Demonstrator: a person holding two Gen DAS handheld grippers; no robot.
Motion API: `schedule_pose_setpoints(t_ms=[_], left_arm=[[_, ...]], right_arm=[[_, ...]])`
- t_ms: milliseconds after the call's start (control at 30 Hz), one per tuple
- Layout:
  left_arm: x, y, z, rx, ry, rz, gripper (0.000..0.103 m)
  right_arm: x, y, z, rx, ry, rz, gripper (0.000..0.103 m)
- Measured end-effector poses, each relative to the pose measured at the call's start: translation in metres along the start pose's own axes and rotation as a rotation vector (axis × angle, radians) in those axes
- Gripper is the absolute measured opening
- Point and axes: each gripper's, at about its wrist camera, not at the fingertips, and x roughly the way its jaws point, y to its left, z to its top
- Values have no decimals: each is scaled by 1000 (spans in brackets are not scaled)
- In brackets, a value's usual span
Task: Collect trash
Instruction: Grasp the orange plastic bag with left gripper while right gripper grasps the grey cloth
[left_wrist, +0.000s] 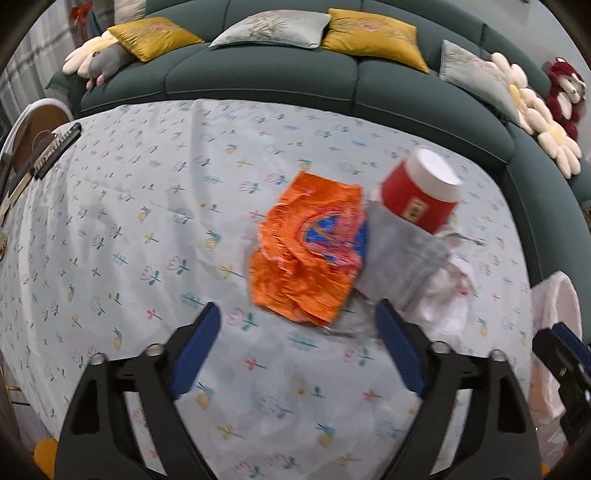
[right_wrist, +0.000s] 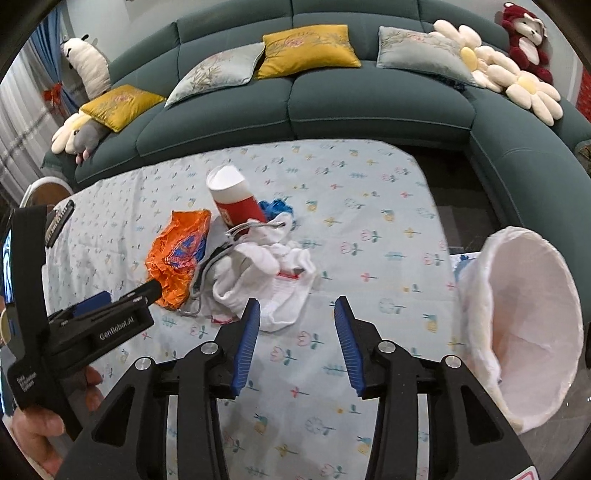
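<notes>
Left gripper (left_wrist: 297, 321) is spread wide and empty, hanging just short of the orange wrapper (left_wrist: 310, 251), near edge of the wrapper roughly between the pad tips. Best move, I'd say: drop straight onto the crumpled bulge rather than the flat edge, so the pads bite foil and not the floral tablecloth (left_wrist: 129, 221). Wrapper overlaps the grey cloth (left_wrist: 402, 254), so close slowly or the cloth may drag along. Behind that, the red-and-white cup (right_wrist: 236, 201) lies tilted on the heap; could roll if the pile shifts. White crumpled tissue and bag scraps (right_wrist: 273, 273) sit in the middle, touching the wrapper side. Right gripper (right_wrist: 297, 325) is part open, nothing between the pads, just shy of the white heap; that's its likely pick. White-lined bin (right_wrist: 524, 332) is at the table's right edge, mouth tipped toward the table, so carry rightward and release well inside the rim.
</notes>
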Motion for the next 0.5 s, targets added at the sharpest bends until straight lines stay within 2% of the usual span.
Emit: schedule_pose_setpoints(t_ms=[500], left_arm=[[56, 12, 25, -34, 65, -14, 87]], right_arm=[[54, 23, 10, -12, 67, 22, 44]])
